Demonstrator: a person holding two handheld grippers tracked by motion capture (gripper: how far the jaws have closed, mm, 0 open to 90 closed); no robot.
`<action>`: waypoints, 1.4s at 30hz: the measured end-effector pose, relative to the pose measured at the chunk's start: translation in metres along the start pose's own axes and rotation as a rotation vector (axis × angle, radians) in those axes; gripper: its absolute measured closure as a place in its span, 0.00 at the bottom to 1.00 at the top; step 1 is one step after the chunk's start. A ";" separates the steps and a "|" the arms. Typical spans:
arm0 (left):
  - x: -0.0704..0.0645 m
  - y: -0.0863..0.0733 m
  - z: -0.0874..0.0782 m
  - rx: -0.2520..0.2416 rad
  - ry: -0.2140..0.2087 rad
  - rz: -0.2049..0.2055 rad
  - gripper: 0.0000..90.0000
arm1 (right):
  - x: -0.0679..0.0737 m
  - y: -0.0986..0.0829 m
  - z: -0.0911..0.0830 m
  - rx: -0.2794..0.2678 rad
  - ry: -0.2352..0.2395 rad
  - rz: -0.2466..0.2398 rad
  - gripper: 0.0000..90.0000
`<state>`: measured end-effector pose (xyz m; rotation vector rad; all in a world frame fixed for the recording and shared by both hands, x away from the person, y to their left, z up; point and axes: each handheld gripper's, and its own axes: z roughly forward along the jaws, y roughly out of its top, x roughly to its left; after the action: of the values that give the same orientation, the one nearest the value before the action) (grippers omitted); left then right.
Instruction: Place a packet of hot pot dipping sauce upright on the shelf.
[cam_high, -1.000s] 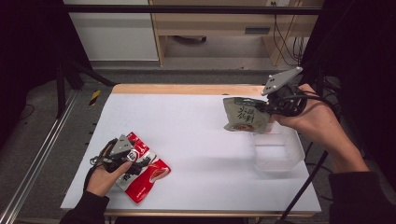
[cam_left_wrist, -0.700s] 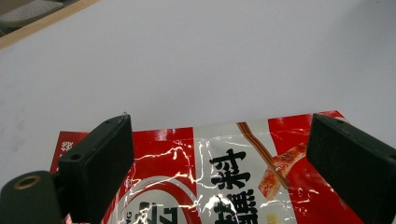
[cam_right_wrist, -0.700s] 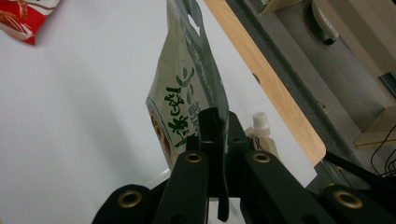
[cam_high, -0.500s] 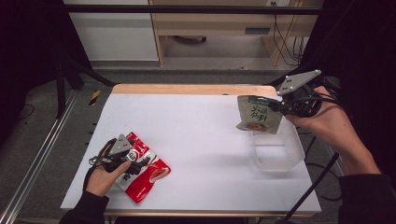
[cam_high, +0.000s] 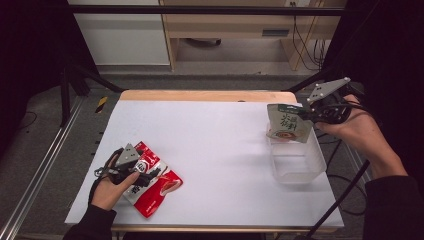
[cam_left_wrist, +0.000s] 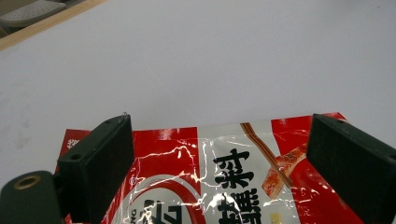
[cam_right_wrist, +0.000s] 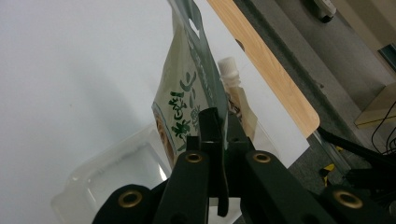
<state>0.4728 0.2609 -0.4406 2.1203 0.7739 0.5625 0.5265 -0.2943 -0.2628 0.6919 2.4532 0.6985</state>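
Note:
A green and white pouch (cam_high: 289, 123) hangs upright over the far end of a clear plastic container (cam_high: 296, 162), and my right gripper (cam_high: 307, 116) is shut on its top right edge. In the right gripper view the jaws (cam_right_wrist: 218, 126) pinch the green pouch (cam_right_wrist: 187, 93) above the container (cam_right_wrist: 116, 172). Just behind it is a pouch with a white spout (cam_right_wrist: 232, 77). My left gripper (cam_high: 145, 172) stands open low over a red pouch (cam_high: 160, 187) at the table's front left. In the left gripper view its jaws (cam_left_wrist: 224, 158) straddle the red pouch (cam_left_wrist: 224, 172), which lies flat.
The white table top (cam_high: 220, 135) has a wooden strip (cam_high: 200, 95) along its far edge. A second red pouch (cam_high: 147, 155) lies partly under my left hand. Cables (cam_high: 345, 185) trail off the right side, beside the container.
My right gripper has carried the green pouch to the right, from beside the container's near-left corner to over its far end. The left gripper has stayed put.

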 end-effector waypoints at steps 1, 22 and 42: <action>0.000 0.000 0.000 0.000 0.001 -0.002 0.09 | -0.001 -0.001 0.001 0.000 -0.001 0.001 1.00; 0.000 -0.001 0.001 0.004 -0.002 -0.004 0.09 | -0.023 -0.017 0.029 0.048 0.014 -0.008 1.00; 0.000 0.000 0.003 0.003 -0.007 -0.009 0.09 | -0.021 -0.039 0.067 0.046 0.049 0.120 1.00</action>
<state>0.4743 0.2594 -0.4425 2.1190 0.7804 0.5497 0.5675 -0.3129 -0.3294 0.8550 2.4954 0.7134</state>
